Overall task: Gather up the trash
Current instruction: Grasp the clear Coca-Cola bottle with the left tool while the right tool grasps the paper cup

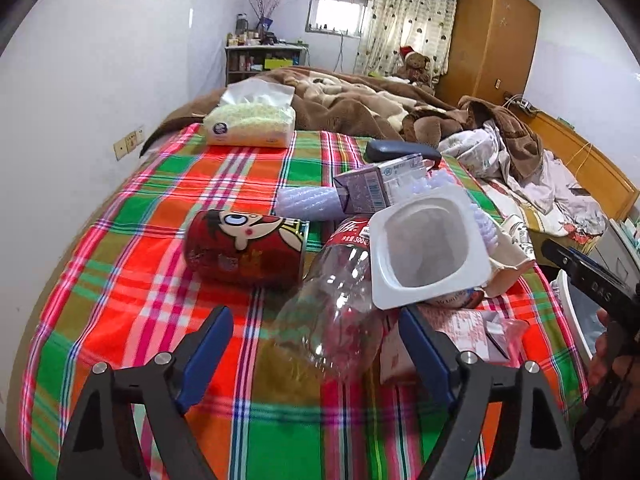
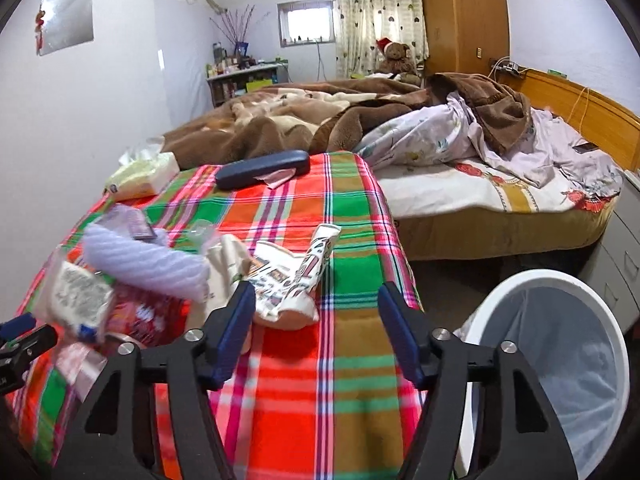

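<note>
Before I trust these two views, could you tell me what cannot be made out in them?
- Clear bottle, left wrist view: its neck is hidden behind the white plastic cup.
- Trash pile's near edge, right wrist view: blurred, its print unreadable.
- White bin, right wrist view: its base is cut off by the right gripper.

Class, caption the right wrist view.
Open right gripper over plaid cloth, near a crumpled paper cup; lined white bin alongside.
</note>
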Demonstrator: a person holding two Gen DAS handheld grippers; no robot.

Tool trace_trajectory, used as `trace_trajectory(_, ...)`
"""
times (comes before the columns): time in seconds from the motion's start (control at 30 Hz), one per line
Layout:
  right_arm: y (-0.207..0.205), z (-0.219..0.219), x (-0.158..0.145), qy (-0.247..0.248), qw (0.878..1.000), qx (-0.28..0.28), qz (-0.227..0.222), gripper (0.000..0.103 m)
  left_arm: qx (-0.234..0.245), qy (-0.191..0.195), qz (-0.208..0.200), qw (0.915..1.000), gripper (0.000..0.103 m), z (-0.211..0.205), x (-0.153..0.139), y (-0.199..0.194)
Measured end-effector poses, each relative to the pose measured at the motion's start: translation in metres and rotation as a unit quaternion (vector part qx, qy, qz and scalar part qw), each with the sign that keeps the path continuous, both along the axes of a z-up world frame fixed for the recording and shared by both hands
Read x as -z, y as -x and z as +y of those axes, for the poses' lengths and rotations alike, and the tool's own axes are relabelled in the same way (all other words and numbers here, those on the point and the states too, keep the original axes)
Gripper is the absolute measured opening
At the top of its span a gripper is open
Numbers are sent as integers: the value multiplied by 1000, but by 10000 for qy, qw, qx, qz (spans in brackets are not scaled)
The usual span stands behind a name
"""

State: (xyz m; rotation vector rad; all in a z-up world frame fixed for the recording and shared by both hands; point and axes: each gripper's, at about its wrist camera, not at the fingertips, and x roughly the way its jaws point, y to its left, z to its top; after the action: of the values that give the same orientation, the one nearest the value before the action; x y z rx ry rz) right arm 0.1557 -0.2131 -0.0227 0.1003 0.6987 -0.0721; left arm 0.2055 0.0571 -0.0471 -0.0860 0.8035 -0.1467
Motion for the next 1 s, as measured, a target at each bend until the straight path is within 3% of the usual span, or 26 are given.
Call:
trace_trajectory(0.27, -19, -5, 6, -201, 9993, -48, 305, 55, -14, 194, 172, 9997, 85, 5, 10, -22)
trace_trajectory(0.53, -32, -3, 13, -404, 9975, -187, 541, 53, 256, 32, 272, 9993, 85, -2, 13, -38)
trace_trajectory(0.63, -37, -3, 15, -380, 9971, -212, 619, 35, 342, -82, 154, 9993, 85, -6, 8, -42)
trace_trajectory(0.73, -38, -4, 17, -422, 9966, -224, 666, 26, 444, -63, 277, 9986, 85, -7, 11, -51)
trace_trajectory(0.87, -39, -4, 19, -444, 9963, -260, 695, 23, 500, -123, 324, 9981, 84, -12, 12, -54)
trace_trajectory(0.97, -40, -7, 19, -550, 9957, -268, 702, 23, 576, -20, 469, 9972, 72, -16, 16, -59)
trace_trajectory(1.0, -40, -7, 19, -564, 9956, -274, 696, 23, 567, -47, 462, 9973, 72, -18, 17, -60)
